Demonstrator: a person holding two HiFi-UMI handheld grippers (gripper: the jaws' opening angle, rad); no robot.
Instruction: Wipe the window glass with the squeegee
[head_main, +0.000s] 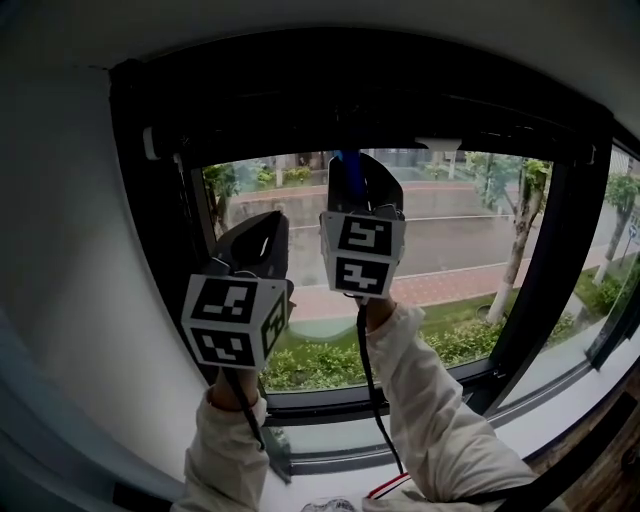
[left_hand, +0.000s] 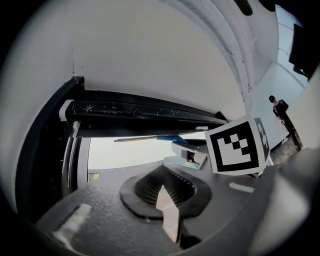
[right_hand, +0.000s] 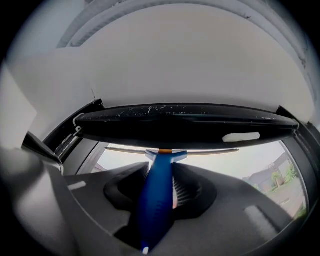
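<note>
The blue-handled squeegee (right_hand: 157, 199) is clamped in my right gripper (right_hand: 161, 176), which is shut on the handle. Its thin blade (right_hand: 205, 151) lies across the top of the window glass (head_main: 450, 230), just under the black upper frame (right_hand: 185, 122). In the head view the right gripper (head_main: 356, 168) is raised to the top of the pane, and a bit of the blue handle (head_main: 347, 160) shows above it. My left gripper (head_main: 262, 228) hangs lower and to the left, shut and holding nothing. From the left gripper (left_hand: 162, 175) view, the squeegee blade (left_hand: 145, 138) appears ahead on the glass.
A white wall (head_main: 70, 250) borders the window on the left. A black mullion (head_main: 540, 270) divides the panes on the right. The sill (head_main: 330, 440) runs below my sleeves, with a cable (head_main: 372, 400) hanging from the right gripper. A person (left_hand: 280, 107) stands far behind.
</note>
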